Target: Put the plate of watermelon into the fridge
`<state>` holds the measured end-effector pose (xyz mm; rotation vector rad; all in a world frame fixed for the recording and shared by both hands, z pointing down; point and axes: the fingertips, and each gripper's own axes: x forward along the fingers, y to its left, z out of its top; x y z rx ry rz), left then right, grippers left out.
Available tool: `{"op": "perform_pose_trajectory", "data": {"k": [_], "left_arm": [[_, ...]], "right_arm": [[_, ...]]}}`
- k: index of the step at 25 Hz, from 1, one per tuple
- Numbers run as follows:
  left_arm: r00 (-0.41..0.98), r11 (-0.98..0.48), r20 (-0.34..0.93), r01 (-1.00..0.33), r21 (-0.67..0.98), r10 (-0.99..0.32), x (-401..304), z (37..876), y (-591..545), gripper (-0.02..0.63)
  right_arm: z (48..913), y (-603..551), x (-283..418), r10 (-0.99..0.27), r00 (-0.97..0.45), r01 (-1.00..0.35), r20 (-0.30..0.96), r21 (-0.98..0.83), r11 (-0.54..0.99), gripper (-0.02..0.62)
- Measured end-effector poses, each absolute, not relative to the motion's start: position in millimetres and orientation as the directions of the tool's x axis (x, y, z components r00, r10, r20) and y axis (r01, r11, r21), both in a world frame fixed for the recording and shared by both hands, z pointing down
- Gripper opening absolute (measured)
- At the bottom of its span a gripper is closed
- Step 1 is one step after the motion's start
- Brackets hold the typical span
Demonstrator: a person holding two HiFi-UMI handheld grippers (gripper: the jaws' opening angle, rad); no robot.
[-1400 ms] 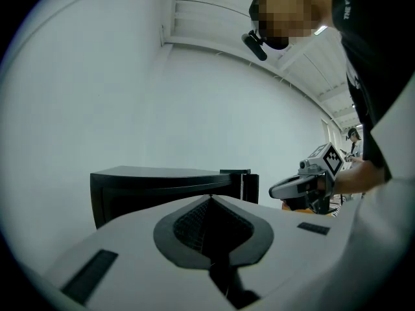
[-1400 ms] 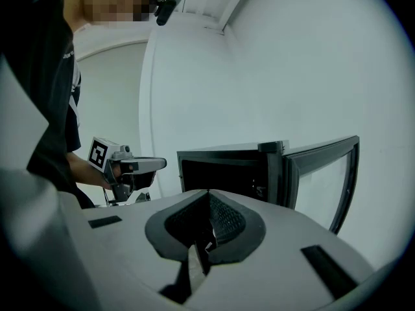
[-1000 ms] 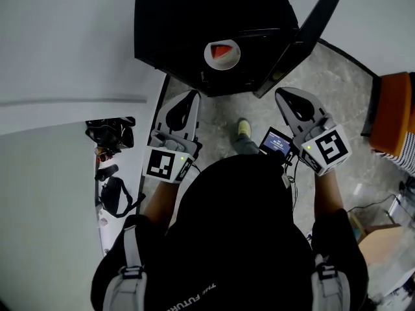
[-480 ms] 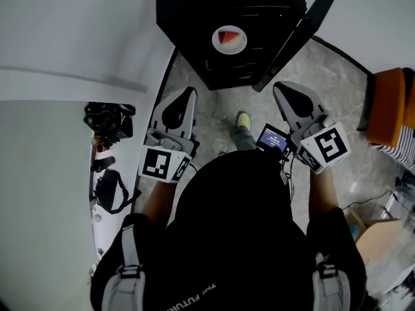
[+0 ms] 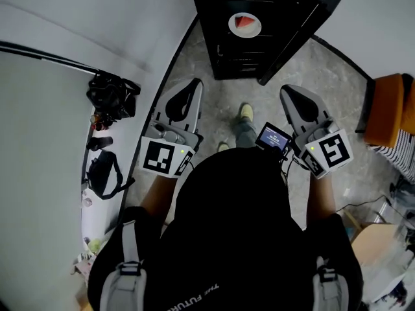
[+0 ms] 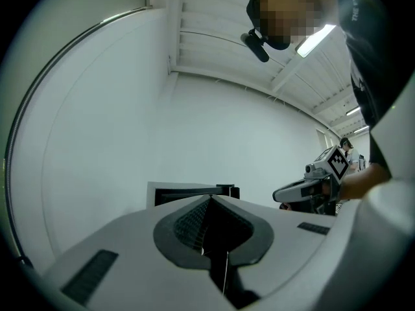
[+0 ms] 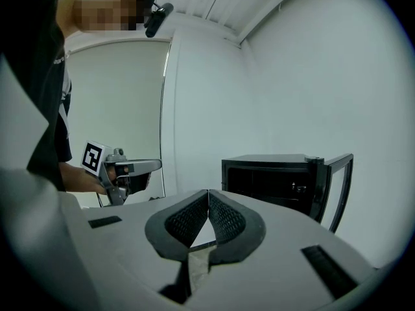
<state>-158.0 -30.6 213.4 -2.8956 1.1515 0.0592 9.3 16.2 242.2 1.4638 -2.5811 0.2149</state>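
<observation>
The plate (image 5: 233, 28) with the watermelon slice (image 5: 244, 22) stood on top of the black fridge (image 5: 275, 2), whose door (image 5: 306, 32) hung open. Left gripper (image 5: 192, 83): jaws pressed together, nothing between them. Right gripper (image 5: 287, 90): jaws likewise closed and empty. Both were held above the stone floor (image 5: 337, 83), apart from the fridge.

Setting: bare test room, lab-like. Evidence: white walls (image 5: 117, 11), grey stone-pattern floor (image 5: 337, 83), black mini fridge (image 5: 285, 11) on floor, orange seat (image 5: 384, 109), cardboard box (image 5: 379, 248).
</observation>
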Motion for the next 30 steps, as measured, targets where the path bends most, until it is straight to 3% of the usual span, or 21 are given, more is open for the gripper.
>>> {"op": "perform_pose_trajectory", "data": {"k": [12,30], "left_arm": [[0.719,-0.720,-0.029,-0.694,0.004,-0.694,-201,225,44,0.012],[0.782,-0.782,-0.015,-0.623,-0.007,-0.623,-161,225,71,0.012]], "right_arm": [[260,92,-40,-0.820,-0.520,-0.852,0.239,-0.073,0.519,0.014],[270,122,4,-0.878,-0.399,-0.916,0.264,-0.063,0.397,0.014]]}}
